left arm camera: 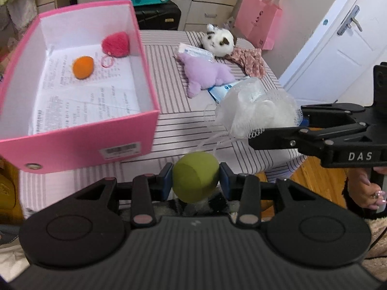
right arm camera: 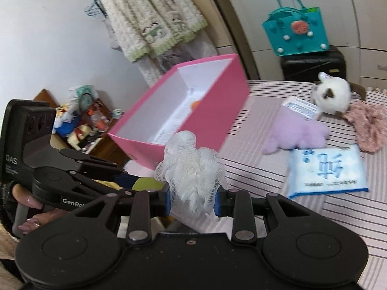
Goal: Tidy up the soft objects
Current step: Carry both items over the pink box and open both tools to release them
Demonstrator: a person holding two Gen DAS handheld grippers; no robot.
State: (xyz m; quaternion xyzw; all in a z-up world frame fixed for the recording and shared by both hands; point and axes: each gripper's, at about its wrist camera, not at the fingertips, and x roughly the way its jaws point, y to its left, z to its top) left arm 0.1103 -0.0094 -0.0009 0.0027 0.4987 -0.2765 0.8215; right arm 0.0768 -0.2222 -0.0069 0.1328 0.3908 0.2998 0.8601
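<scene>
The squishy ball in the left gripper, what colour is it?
Olive green. The ball shows best in the left wrist view.

White door (left arm camera: 348, 36), wooden floor (left arm camera: 314, 171), striped tablecloth (left arm camera: 193, 125).

Both wrist views look forward, close over the striped table (left arm camera: 198, 125), sharing the pink box (right arm camera: 212, 111).

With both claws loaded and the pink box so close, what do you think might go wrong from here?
1. The left claw pinches the round green ball only at its sides; it could squirt out.
2. The white mesh pouf in the right claw trails a cord, which might snag on the left claw.
3. The pink box looks light; a claw bumping its wall could shove or tip it, disturbing the orange ball and red heart.
</scene>
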